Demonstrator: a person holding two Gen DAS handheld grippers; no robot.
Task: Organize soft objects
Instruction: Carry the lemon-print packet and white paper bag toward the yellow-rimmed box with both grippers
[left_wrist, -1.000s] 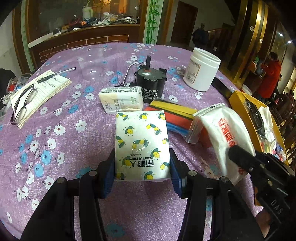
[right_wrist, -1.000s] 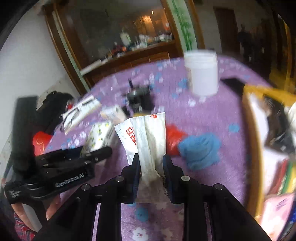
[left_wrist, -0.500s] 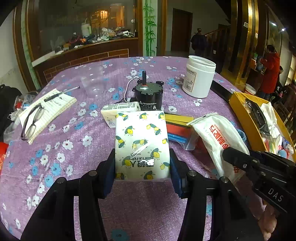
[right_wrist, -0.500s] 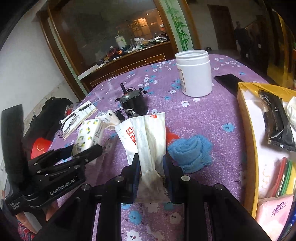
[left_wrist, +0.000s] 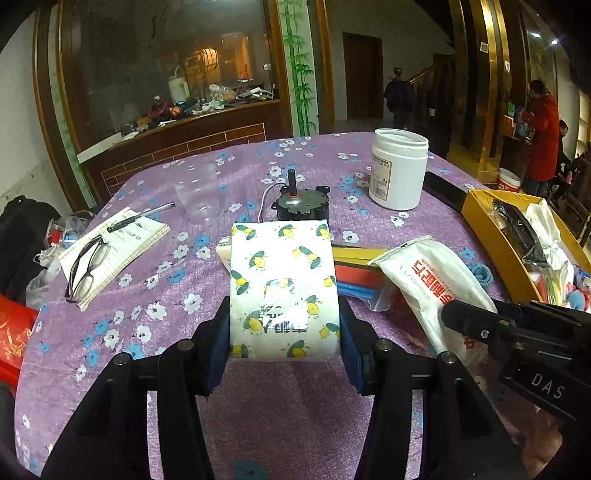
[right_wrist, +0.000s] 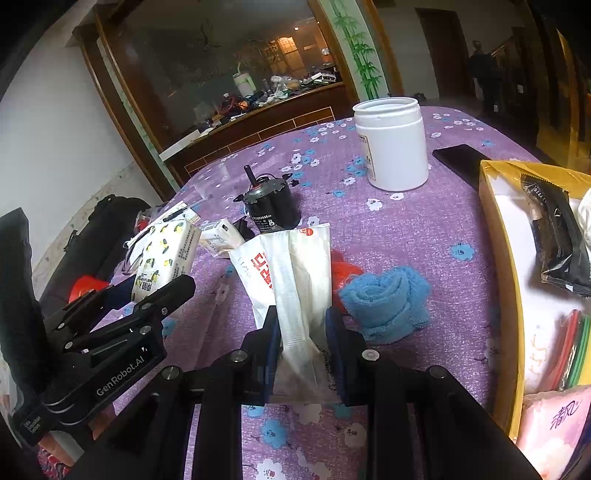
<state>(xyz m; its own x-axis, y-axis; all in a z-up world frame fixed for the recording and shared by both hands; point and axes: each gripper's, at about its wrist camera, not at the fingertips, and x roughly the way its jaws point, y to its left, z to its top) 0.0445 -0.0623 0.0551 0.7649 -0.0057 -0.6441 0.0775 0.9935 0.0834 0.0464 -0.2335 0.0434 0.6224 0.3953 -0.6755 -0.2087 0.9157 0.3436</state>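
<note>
Ahead of the fingers, a round tabletop (left_wrist: 110, 314) under purple flowered cloth fills the near view. Beyond it a brick-fronted wooden counter (left_wrist: 192, 142) runs below a large dark window (left_wrist: 177, 66) reflecting warm lamps. A bamboo-painted pillar (left_wrist: 299, 66) stands right of the window, with a dark door (left_wrist: 362, 74) farther right.

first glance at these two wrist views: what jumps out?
Each hand-held gripper is shut on a soft pack: the left hand-held gripper holds a lemon-print tissue pack, the right hand-held gripper a white pack with red lettering. A rolled blue towel lies on the purple floral tablecloth, beside the yellow box.
</note>
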